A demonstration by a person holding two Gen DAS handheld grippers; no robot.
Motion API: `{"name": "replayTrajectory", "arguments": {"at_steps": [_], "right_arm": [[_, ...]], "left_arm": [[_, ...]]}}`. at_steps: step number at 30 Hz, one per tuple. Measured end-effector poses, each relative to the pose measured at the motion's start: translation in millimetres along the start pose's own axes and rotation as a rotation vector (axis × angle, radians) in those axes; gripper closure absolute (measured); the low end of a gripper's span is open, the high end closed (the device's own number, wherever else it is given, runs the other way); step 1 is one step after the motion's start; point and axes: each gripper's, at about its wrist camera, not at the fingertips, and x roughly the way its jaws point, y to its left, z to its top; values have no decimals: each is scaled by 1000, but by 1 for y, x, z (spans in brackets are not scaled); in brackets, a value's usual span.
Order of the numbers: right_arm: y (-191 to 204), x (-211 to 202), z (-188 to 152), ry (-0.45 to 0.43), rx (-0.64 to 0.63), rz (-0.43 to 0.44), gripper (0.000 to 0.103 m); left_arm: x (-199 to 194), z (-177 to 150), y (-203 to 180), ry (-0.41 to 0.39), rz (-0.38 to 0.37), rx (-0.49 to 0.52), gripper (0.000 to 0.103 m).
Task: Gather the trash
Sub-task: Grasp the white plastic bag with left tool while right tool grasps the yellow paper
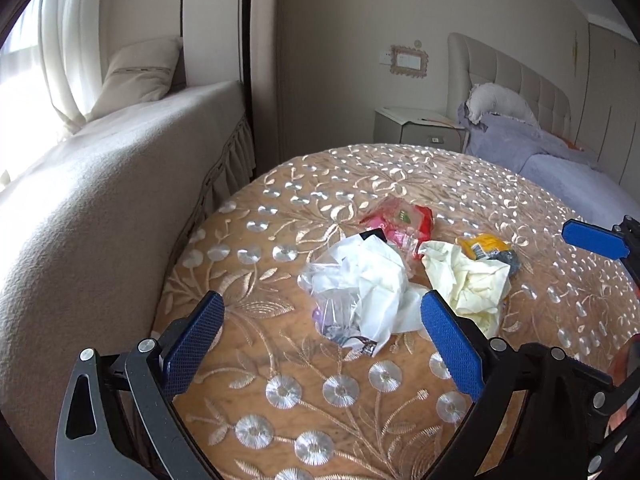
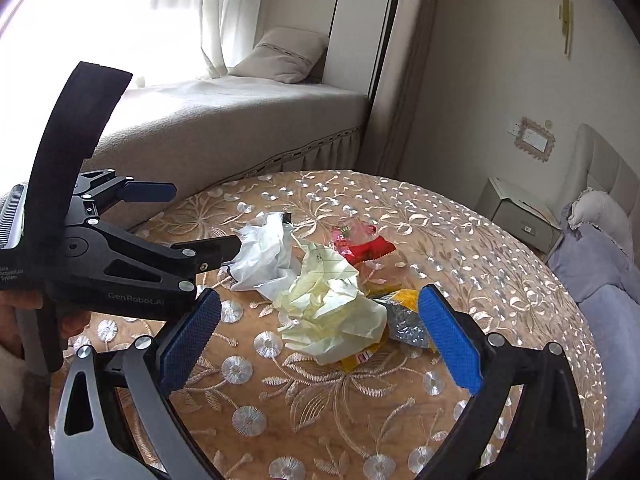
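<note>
A heap of trash lies mid-table on the round embroidered table [image 1: 280,360]: white paper [image 1: 368,280], cream paper [image 2: 332,312], a red wrapper [image 1: 404,220] and a yellow wrapper [image 2: 404,298]. The left gripper [image 1: 322,332] hovers wide open over the white paper. The right gripper [image 2: 320,332] gapes around the cream paper. Only the left view shows clear plastic [image 1: 336,312]; only the right shows a hand [image 2: 72,322].

Two hand-held grippers, black angular frames with triangular cut-outs and round silver screw heads at the pivots. Blue cross-hatched pads [image 1: 194,344] lining the fingers of the left gripper [image 1: 322,320], same blue texture on the right gripper [image 2: 320,320]. White "GenRobot.AI" lettering along one black arm, ribbed grey edge behind it.
</note>
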Motion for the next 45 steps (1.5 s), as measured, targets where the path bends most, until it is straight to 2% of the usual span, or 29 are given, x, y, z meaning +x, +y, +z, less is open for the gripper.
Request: {"name": "replayTrajectory", "arguments": {"at_steps": [3, 6, 9, 10, 11, 17, 21, 22, 23, 26, 29, 32, 36, 45], "right_arm": [[1, 17, 1, 22, -63, -30, 5], [3, 27, -2, 30, -122, -63, 8], [4, 36, -4, 46, -147, -76, 11], [3, 39, -5, 50, -145, -70, 11], [2, 42, -6, 56, -139, -64, 11], [-2, 52, -6, 75, -120, -38, 14], [1, 58, -7, 89, -134, -43, 19], [2, 59, -7, 94, -135, -47, 25], [3, 62, -7, 108, -136, -53, 37], [2, 72, -7, 153, -127, -71, 59], [-3, 71, -5, 160, -82, -61, 75], [-10, 57, 2, 120, -15, -50, 79], [-18, 20, 11, 35, 51, -65, 79], [-36, -96, 5, -131, 199, -88, 79]], "left_arm": [[25, 2, 5, 59, -55, -15, 9], [44, 2, 3, 106, -88, -12, 16], [56, 2, -2, 134, -104, 10, 32], [59, 2, -3, 144, -104, 13, 42], [62, 2, -4, 152, -111, 15, 44], [62, 5, -5, 130, -122, -2, 59], [51, 5, -4, 105, -57, 2, 60], [45, 6, -3, 90, -37, 3, 60], [39, 7, -2, 75, -23, -2, 60], [24, 9, 4, 47, -22, -30, 60], [9, 8, 6, 26, -19, -38, 60], [-6, 7, 5, 5, -3, -38, 60], [-31, 9, 3, -32, -21, -42, 60], [-87, 5, -30, -109, -78, 8, 60]]}}
